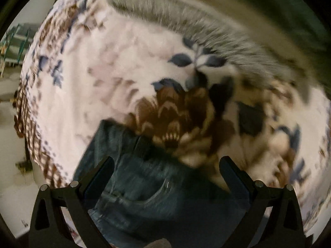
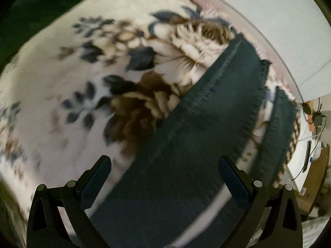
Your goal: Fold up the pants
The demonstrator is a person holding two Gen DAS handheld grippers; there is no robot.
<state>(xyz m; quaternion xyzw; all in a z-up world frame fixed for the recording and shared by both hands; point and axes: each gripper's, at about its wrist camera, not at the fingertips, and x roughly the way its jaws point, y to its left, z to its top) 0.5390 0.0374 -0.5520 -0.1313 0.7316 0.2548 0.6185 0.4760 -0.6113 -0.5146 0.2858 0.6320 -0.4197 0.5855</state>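
Dark blue jeans lie on a floral blanket. In the left wrist view their waist end with a pocket seam [image 1: 144, 186] sits right under my left gripper [image 1: 166, 163], which is open and holds nothing. In the right wrist view the two legs stretch away to the upper right: one wide leg [image 2: 196, 128] with a stitched seam, and a narrower leg [image 2: 279, 128] beside it. My right gripper [image 2: 165, 163] is open above the wide leg. Both views are blurred.
The white blanket with brown and blue flowers [image 1: 103, 78] covers the bed. A grey fringed throw [image 1: 186, 20] lies along its far side. A white wall [image 2: 269, 10] and a desk with cables [image 2: 312, 124] are at the right.
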